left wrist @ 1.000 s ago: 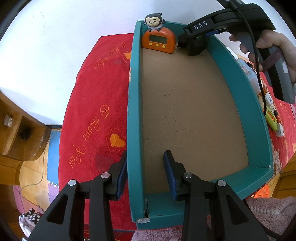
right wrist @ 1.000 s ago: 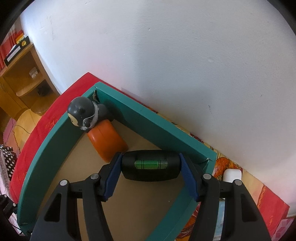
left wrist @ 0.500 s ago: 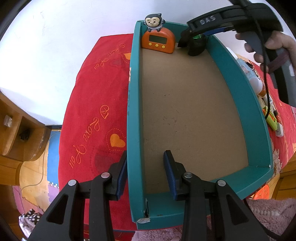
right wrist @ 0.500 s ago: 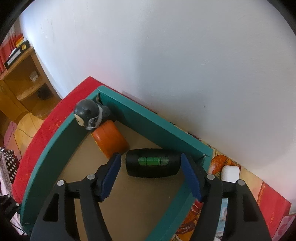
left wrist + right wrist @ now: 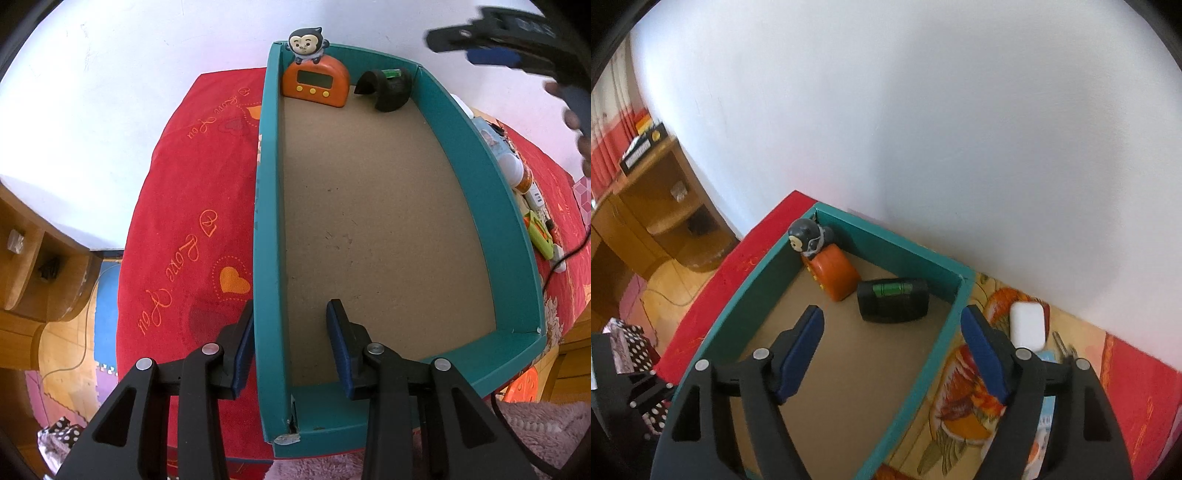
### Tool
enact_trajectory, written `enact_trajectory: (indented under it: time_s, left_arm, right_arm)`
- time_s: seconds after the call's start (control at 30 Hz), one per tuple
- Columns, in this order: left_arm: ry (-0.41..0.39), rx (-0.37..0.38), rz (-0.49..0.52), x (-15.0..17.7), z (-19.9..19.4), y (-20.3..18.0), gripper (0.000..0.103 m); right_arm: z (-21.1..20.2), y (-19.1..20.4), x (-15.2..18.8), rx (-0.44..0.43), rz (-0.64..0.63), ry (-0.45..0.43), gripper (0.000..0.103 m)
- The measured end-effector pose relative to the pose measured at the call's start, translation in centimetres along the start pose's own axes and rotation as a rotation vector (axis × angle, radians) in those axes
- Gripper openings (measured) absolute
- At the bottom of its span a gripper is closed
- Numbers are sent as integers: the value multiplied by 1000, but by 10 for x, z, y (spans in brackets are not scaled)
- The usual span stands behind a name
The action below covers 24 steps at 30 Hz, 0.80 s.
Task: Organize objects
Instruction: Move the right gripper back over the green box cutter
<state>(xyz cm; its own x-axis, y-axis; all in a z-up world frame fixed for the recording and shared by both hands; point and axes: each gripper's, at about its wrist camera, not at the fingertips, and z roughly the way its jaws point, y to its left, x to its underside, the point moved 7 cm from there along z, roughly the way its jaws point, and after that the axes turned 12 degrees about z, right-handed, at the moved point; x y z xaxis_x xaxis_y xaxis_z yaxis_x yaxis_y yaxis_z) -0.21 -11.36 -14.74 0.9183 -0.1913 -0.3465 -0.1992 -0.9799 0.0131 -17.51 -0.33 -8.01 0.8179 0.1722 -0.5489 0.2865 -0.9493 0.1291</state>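
Level (image 5: pixel 893 301): small, black, with a green window on top, lying in the far corner of the teal tray (image 5: pixel 916 398), just beside the orange clock (image 5: pixel 836 275). Right claw (image 5: pixel 892 356): wide open, holding nothing. Left claw (image 5: pixel 290 345): open astride the tray wall.

Wooden shelf unit (image 5: pixel 661 206), perhaps a desk, beside white wall (image 5: pixel 923 110).

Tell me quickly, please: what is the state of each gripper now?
Left gripper: open, its fingers either side of the tray wall, not clamping it.
Right gripper: open, holding nothing; the level lies in the tray.
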Motion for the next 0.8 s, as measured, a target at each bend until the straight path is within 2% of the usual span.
enact_trajectory:
  time_s: [0.07,0.4,0.8]
  left_arm:
    - [0,1,2,0,0,0,37]
    - [1,4,11,0,-2,-1,37]
    - [5,8,17,-1,0,-1,37]
  right_arm:
    - [-14,-13,9,-7,20,11,78]
    - [-29,-53,64,49,137,60,79]
    - [-40,-114,139,103,279,171,79]
